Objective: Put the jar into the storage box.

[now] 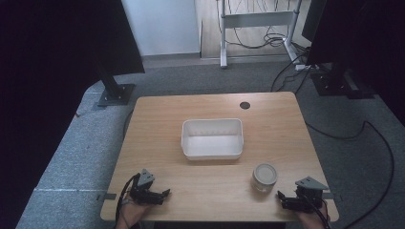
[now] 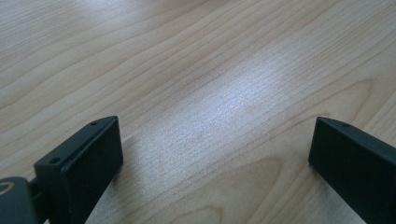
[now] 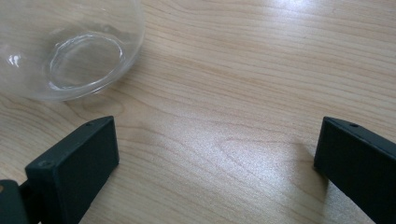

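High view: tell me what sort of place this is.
Probably a lab or office workspace: a wooden table on grey carpet, cables trailing under a metal desk frame, and black stands.

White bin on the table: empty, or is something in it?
Empty. The high view shows the bin's bare white floor, and the jar stands outside it on the table.
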Tool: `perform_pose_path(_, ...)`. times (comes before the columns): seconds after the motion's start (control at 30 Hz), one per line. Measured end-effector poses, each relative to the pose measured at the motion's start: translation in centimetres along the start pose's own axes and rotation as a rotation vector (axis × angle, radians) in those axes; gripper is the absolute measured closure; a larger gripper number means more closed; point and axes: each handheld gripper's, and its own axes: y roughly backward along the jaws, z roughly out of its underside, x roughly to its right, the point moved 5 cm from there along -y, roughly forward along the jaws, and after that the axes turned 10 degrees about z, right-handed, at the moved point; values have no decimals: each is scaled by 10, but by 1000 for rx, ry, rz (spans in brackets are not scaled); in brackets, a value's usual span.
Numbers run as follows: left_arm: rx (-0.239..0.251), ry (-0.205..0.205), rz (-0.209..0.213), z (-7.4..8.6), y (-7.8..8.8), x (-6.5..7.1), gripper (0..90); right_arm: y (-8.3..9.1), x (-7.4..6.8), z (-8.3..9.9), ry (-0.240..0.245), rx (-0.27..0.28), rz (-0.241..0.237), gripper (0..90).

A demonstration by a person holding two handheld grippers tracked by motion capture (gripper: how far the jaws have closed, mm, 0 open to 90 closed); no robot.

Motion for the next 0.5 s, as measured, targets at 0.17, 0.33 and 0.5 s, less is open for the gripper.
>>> perform_pose_path(0.17, 0, 0, 1, 0, 0, -1, 29, 0, 0, 1, 0, 6, -2, 0)
perform_pose_path(0.33, 12, 7, -4, 0, 2, -3, 74, 0, 0, 1, -1, 13, -3, 0)
perform_pose_path(0.5, 15, 8, -8, 0, 2, -3, 76, 1, 0, 2, -1, 17, -4, 0)
